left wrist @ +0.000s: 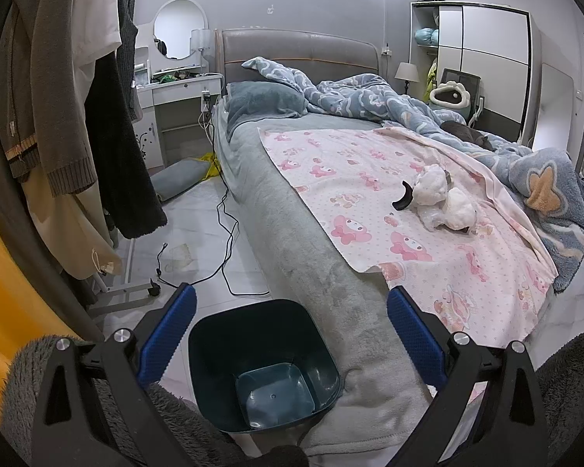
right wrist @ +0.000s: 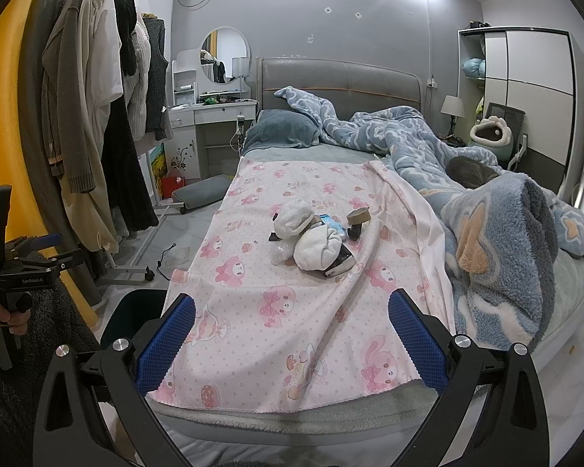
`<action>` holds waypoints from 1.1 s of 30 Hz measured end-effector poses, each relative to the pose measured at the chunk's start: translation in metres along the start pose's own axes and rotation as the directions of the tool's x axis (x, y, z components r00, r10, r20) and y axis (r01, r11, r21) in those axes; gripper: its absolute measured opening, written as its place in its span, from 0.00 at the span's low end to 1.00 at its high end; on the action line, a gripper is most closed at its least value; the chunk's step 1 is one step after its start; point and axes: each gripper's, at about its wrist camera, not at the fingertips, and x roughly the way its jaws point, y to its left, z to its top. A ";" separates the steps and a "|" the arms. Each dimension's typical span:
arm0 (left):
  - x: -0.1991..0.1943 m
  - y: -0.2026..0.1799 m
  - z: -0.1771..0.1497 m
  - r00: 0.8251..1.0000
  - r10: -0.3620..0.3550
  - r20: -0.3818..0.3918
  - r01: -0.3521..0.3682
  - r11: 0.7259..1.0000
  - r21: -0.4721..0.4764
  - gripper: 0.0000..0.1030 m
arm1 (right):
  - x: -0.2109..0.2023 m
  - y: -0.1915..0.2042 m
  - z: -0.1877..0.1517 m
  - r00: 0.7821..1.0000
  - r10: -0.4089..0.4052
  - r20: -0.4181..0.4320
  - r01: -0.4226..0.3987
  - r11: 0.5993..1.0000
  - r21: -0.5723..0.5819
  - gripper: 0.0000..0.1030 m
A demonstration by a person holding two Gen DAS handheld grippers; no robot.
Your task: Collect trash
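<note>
A small pile of trash [right wrist: 311, 239] lies on the pink cartoon sheet [right wrist: 276, 311] in the middle of the bed: crumpled white tissues, a clear wrapper, a blue packet, a brown tape roll [right wrist: 359, 216] and dark scraps. The left wrist view shows the same pile [left wrist: 440, 198] far to the right. A dark teal bin [left wrist: 261, 362], with nothing inside, stands on the floor against the bed's near corner, right below my left gripper [left wrist: 290, 319], which is open. My right gripper [right wrist: 292, 325] is open over the foot of the bed, well short of the pile.
A crumpled blue duvet [right wrist: 486, 225] with a grey cat [right wrist: 471, 171] fills the bed's right side. A clothes rack [right wrist: 109, 124] on wheels stands at the left, with black cables [left wrist: 226, 241] and a grey cushion [left wrist: 175, 181] on the floor. A vanity desk [right wrist: 214, 116] sits behind.
</note>
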 end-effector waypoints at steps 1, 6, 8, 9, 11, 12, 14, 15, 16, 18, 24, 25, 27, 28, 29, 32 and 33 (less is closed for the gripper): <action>0.000 0.000 0.000 1.000 0.000 0.000 0.000 1.000 -0.001 0.97 | 0.000 0.000 0.000 1.000 0.000 -0.001 0.000 1.000 0.000 0.97; 0.000 0.000 0.000 1.000 -0.001 0.000 0.001 1.000 0.000 0.97 | 0.000 0.000 0.000 1.000 0.000 -0.001 0.000 1.000 0.001 0.97; 0.000 0.000 0.000 1.000 0.001 0.000 -0.001 1.000 0.000 0.97 | 0.000 0.000 0.000 1.000 0.000 -0.002 0.000 1.000 0.000 0.97; 0.000 0.000 0.000 1.000 0.001 0.000 -0.001 1.000 0.000 0.97 | 0.000 0.000 0.000 1.000 0.000 -0.002 0.000 1.000 0.000 0.97; 0.000 0.000 0.000 1.000 -0.005 -0.002 0.005 1.000 -0.003 0.97 | 0.000 0.000 0.000 1.000 0.000 -0.002 0.000 1.000 0.001 0.97; 0.000 0.000 0.000 1.000 -0.006 -0.001 0.006 1.000 -0.004 0.97 | 0.000 0.000 0.000 1.000 0.000 -0.002 0.000 1.000 0.001 0.97; 0.000 -0.001 0.000 1.000 -0.005 0.000 0.005 1.000 -0.002 0.97 | 0.000 0.000 0.000 1.000 0.000 -0.002 0.000 1.000 0.000 0.97; 0.000 -0.002 0.000 1.000 -0.005 0.000 0.005 1.000 -0.001 0.97 | 0.000 0.000 0.000 1.000 0.000 -0.003 0.000 1.000 0.000 0.97; 0.000 -0.002 -0.001 1.000 -0.006 -0.001 0.006 1.000 0.000 0.97 | 0.001 0.000 0.000 1.000 0.000 -0.003 0.000 1.000 0.000 0.97; 0.000 -0.002 0.000 1.000 -0.005 -0.001 0.005 1.000 -0.004 0.97 | 0.000 0.000 0.000 1.000 -0.001 -0.003 0.001 1.000 0.000 0.97; -0.005 -0.004 0.004 1.000 -0.010 0.020 0.010 1.000 -0.004 0.97 | 0.006 0.003 0.000 1.000 -0.007 -0.010 0.007 1.000 0.004 0.97; -0.007 -0.004 0.006 0.999 -0.026 0.028 0.026 1.000 -0.008 0.97 | 0.006 0.002 0.003 1.000 -0.009 -0.003 0.009 1.000 0.008 0.97; -0.007 -0.006 0.010 0.999 -0.032 0.035 0.032 0.999 -0.005 0.97 | 0.005 0.000 0.007 1.000 -0.005 0.021 0.004 1.000 0.020 0.97; -0.007 -0.006 0.012 0.999 -0.036 0.037 0.036 0.999 -0.003 0.97 | 0.006 -0.001 0.011 0.999 -0.018 0.027 0.017 1.000 0.020 0.97; -0.006 -0.006 0.013 0.998 -0.045 0.036 0.045 0.999 -0.001 0.97 | 0.009 0.001 0.014 0.999 -0.026 0.027 0.026 1.000 0.014 0.97; -0.004 -0.003 0.018 0.997 -0.068 0.029 0.068 0.998 -0.004 0.97 | 0.019 0.006 0.022 1.000 -0.021 0.006 0.021 1.000 -0.016 0.97; -0.003 -0.003 0.020 0.996 -0.081 0.032 0.081 0.997 -0.003 0.97 | 0.024 0.008 0.023 1.000 -0.020 -0.004 0.020 0.999 -0.028 0.97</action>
